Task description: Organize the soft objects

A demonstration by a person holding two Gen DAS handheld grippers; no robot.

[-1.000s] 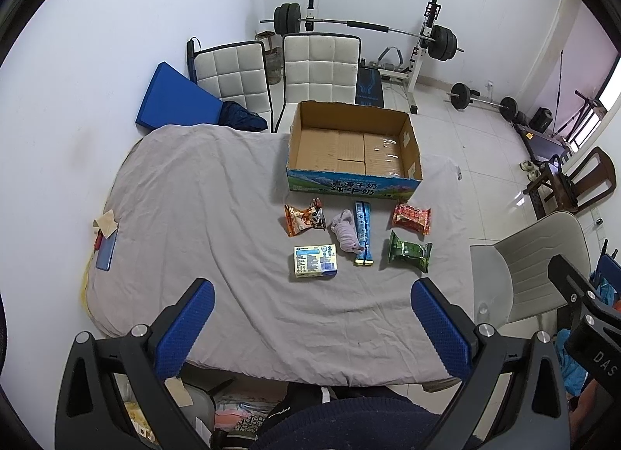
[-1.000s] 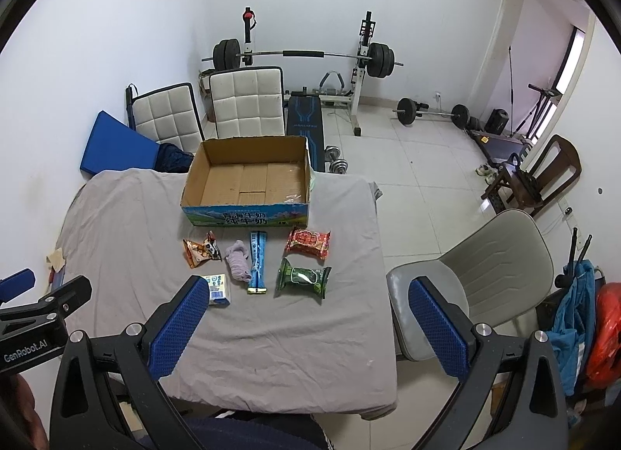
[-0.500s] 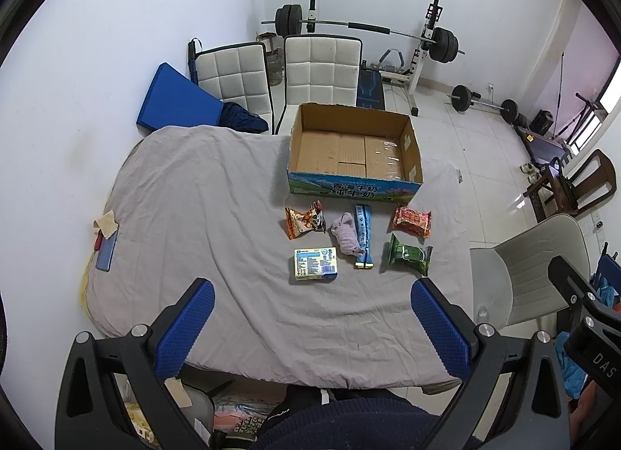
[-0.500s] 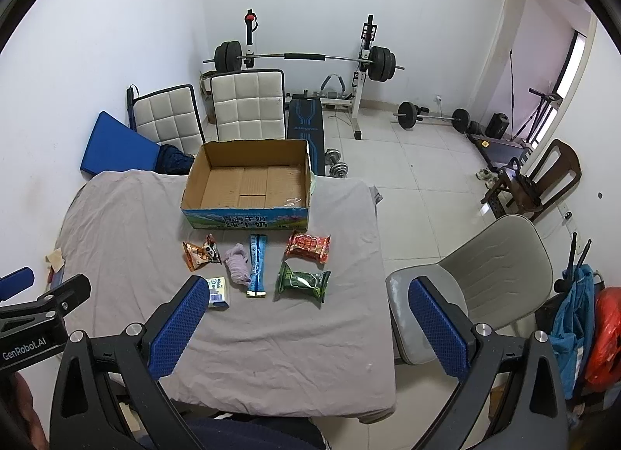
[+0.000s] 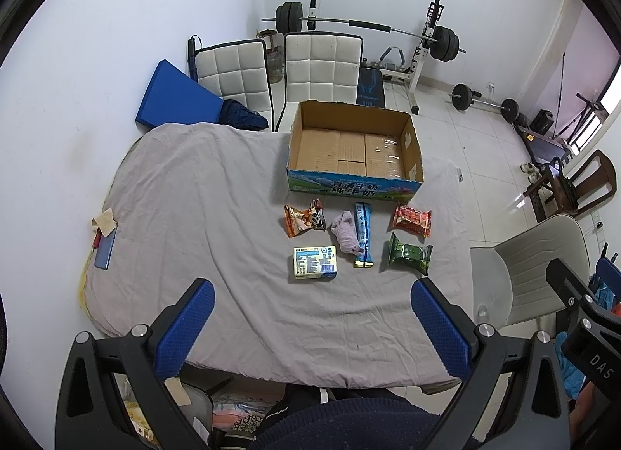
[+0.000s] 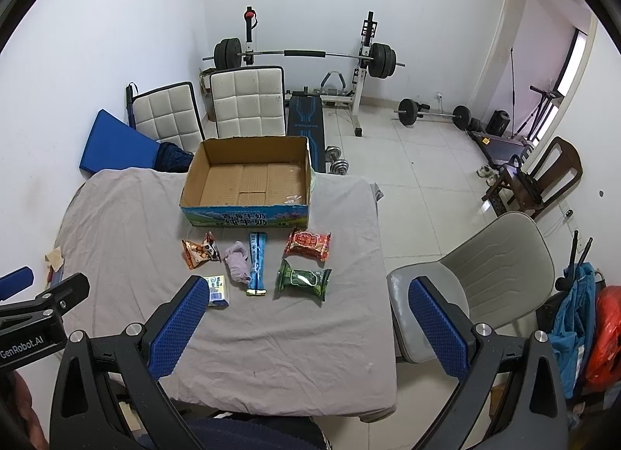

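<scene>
Cardboard box (image 5: pixel 354 147) sits open, holding nothing, behind snack packets (image 5: pixel 411 219).

My right finger pad (image 6: pixel 176 324) covers the near-left corner of the yellow-green pack (image 6: pixel 217 290); its label is too small to read. Rear wall of the cardboard box (image 5: pixel 351 147) hides the chair seats behind it. Print on the small snack packets is unreadable in both views. Left wrist view shows only a cropped piece of my right gripper (image 5: pixel 582 318) at the frame's right edge.
</scene>
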